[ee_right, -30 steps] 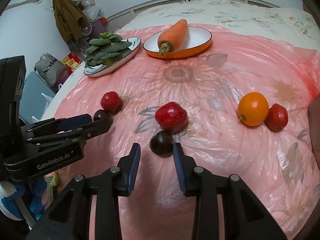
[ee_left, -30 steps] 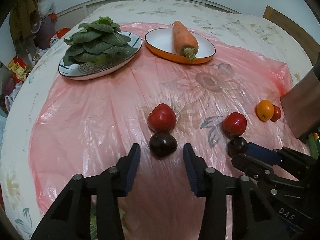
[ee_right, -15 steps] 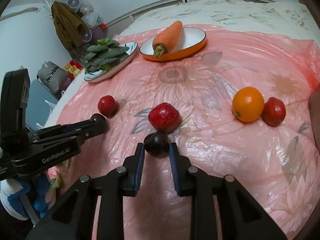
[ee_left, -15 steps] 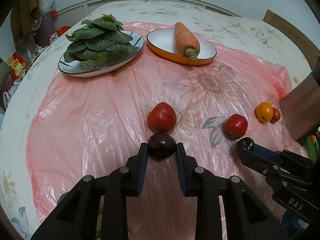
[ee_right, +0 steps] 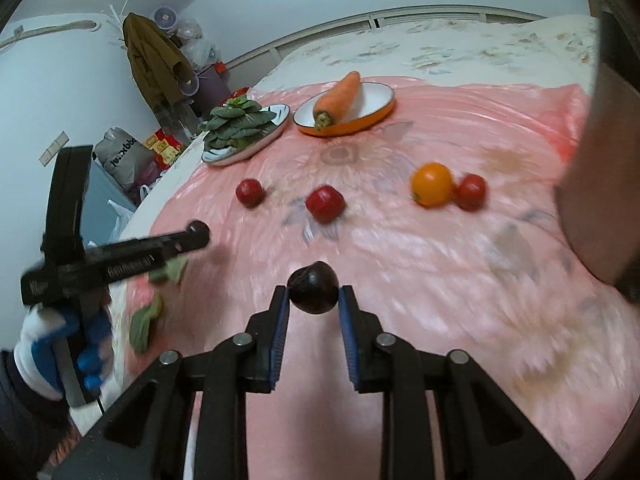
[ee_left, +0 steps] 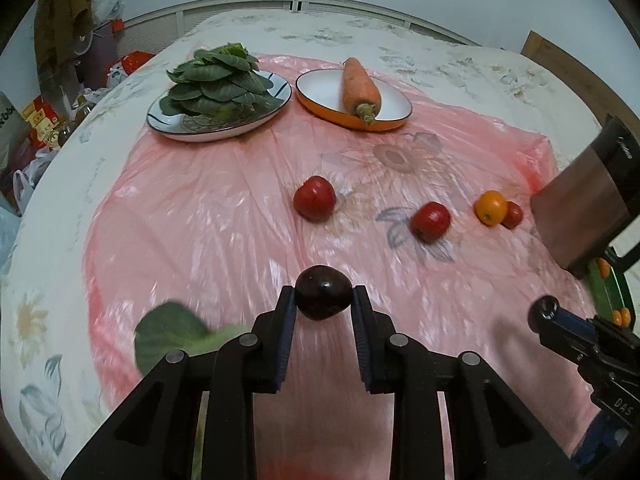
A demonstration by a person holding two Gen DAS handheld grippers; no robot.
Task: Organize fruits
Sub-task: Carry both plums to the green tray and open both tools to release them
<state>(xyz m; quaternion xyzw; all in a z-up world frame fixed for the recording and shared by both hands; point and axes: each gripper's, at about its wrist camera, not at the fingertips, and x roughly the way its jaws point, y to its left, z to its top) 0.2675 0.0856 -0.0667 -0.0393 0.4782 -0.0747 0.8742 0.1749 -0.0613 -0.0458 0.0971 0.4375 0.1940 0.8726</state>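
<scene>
Left wrist view, both tongs [ee_left: 323, 295] [ee_right: 313, 294] now gripping dark plums [ee_left: 323, 292] [ee_right: 314, 288], lifted clear.

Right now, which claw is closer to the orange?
Right. The right claw, shut on a dark plum, has the orange ahead to its right. The left claw, holding a second dark plum, sits farther left of it.
</scene>
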